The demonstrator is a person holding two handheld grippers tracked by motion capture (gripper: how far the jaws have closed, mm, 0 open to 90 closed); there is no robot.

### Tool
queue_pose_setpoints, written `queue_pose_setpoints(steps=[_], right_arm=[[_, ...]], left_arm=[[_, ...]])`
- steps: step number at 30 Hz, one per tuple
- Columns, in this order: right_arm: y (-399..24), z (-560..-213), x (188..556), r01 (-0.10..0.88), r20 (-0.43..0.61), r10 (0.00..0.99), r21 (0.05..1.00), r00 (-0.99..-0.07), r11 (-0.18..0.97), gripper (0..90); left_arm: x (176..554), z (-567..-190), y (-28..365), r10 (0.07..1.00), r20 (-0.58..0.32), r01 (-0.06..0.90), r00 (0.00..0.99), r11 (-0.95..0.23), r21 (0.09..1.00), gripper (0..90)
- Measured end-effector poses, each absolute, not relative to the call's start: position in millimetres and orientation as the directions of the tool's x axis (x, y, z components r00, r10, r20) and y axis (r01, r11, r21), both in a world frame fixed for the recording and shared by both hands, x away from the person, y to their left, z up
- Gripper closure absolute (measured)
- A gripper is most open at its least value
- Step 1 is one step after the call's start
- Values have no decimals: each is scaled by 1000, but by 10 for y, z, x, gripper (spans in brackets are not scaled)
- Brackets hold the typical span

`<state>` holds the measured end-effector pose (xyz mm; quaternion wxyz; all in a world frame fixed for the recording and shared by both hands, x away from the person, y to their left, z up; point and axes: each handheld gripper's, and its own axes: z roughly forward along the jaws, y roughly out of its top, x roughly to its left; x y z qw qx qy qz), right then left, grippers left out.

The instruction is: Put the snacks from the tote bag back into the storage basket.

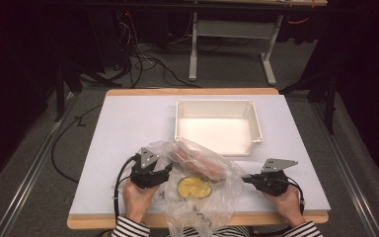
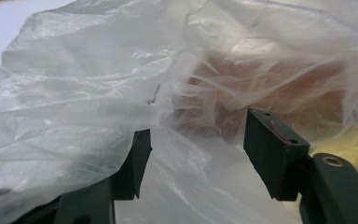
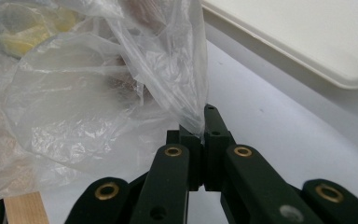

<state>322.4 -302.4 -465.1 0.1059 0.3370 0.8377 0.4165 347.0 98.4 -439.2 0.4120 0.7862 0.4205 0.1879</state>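
Right now two tongs work one clear plastic bag [image 1: 197, 185] at the near edge of the tabletop [image 1: 128, 123]. Right tongs [image 1: 245, 178] are clamped together on a pinch of the bag's film, jaws tight against it. Left tongs [image 1: 170, 168] stand apart — film lies loosely between the jaws, which do not press it. Inside the bag lie two things: one pinkish-brown lump [image 1: 200, 160] and one yellow piece with a dark rim [image 1: 194, 187]. Beyond the bag, toward the far edge, sits one white tray [image 1: 217, 104] — just beside the bag's far side.
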Motion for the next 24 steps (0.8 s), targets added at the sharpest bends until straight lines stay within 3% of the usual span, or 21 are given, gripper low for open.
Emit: queue_pose_setpoints(steps=[6,10,19,21,22,24], right_arm=[[-3142,-4650,3236,492,100,683,769,-724,408,900],[-3221,-4664,3275,512,109,711,768,-695,384,900],[-3269,-4680,3447,536,84,764,761,-640,365,899],[-3284,-4695,3478,553,97,784,761,-614,339,880],[-3297,-4697,3477,556,100,794,765,-600,324,813],[-3302,-4680,3453,556,102,799,769,-592,314,766]], left_arm=[[3384,-4502,900,748,-72,535,660,-400,744,637],[3359,-4575,836,714,-85,539,694,-439,719,732],[3303,-4681,647,651,-111,518,751,-477,710,845],[3287,-4701,607,636,-111,512,764,-491,705,867],[3284,-4723,582,629,-120,514,768,-495,701,878],[3283,-4731,572,625,-123,514,771,-496,699,886]])
